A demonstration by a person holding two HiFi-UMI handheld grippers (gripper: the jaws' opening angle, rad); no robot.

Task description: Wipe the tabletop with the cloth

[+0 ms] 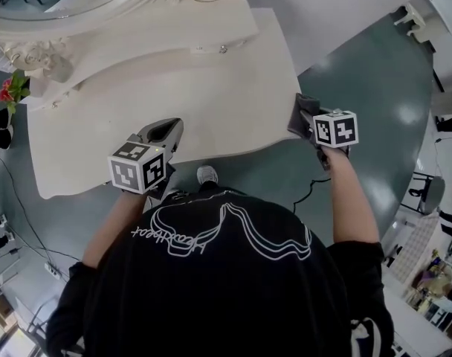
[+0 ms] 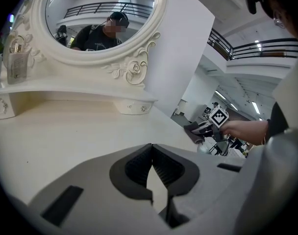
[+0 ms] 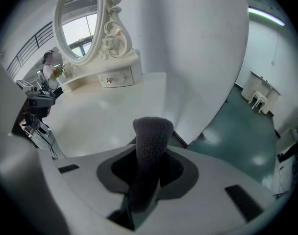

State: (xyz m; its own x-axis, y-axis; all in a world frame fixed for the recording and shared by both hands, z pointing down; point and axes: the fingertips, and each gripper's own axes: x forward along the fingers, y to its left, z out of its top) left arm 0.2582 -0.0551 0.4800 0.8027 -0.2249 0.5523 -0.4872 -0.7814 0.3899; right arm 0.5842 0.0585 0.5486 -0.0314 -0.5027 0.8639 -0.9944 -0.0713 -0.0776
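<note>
A dark grey cloth [image 3: 150, 146] stands up between the jaws of my right gripper [image 3: 148, 166], which is shut on it. In the head view this gripper [image 1: 309, 122] and the cloth [image 1: 299, 108] hover at the right edge of the white tabletop [image 1: 137, 103]. My left gripper [image 1: 165, 131] is over the table's front edge. Its pads meet at the tips with nothing between them [image 2: 152, 150]. The right gripper [image 2: 208, 127] with the cloth shows at the table's far side in the left gripper view.
An ornate white mirror [image 2: 97, 18] with small drawers [image 3: 114, 77] stands at the back of the table. A perfume bottle [image 2: 17, 62] sits on its shelf and flowers [image 1: 14, 89] at the left. A teal floor [image 1: 375, 80] surrounds the table.
</note>
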